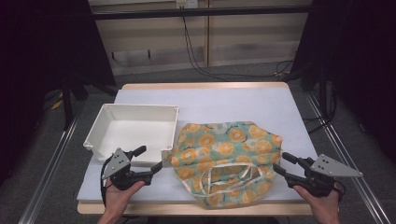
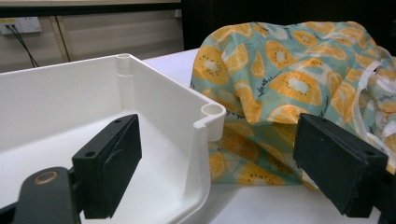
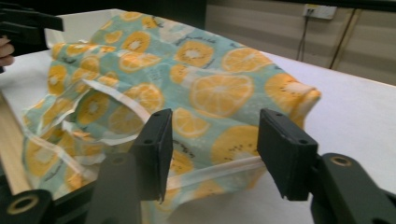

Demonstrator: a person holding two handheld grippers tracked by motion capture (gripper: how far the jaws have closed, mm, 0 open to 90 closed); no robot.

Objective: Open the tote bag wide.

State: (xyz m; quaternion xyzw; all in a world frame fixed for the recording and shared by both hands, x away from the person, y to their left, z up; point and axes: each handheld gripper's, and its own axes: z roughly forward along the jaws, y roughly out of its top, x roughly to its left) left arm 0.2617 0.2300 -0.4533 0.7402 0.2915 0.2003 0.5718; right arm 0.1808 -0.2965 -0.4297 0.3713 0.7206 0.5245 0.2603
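A teal cloth bag with an orange-slice print (image 1: pixel 226 158) lies crumpled on the white table top (image 1: pixel 224 105), its white handles (image 1: pixel 223 175) looped toward the front edge. Beside it on the left sits an empty white plastic bin (image 1: pixel 133 130). My left gripper (image 1: pixel 150 158) is open at the bin's near right corner (image 2: pixel 212 112), one jaw over the bin, the other toward the bag (image 2: pixel 280 79). My right gripper (image 1: pixel 281 163) is open at the bag's right edge, its jaws framing the bag's white-trimmed hem (image 3: pixel 210 172). Neither holds anything.
The table's wooden front edge (image 1: pixel 187 208) runs just behind the bag. Metal rails (image 1: pixel 51 163) flank the table on both sides. Cables (image 1: pixel 201 65) trail across the floor beyond the far edge. In the right gripper view the left gripper (image 3: pixel 23 23) shows at upper left.
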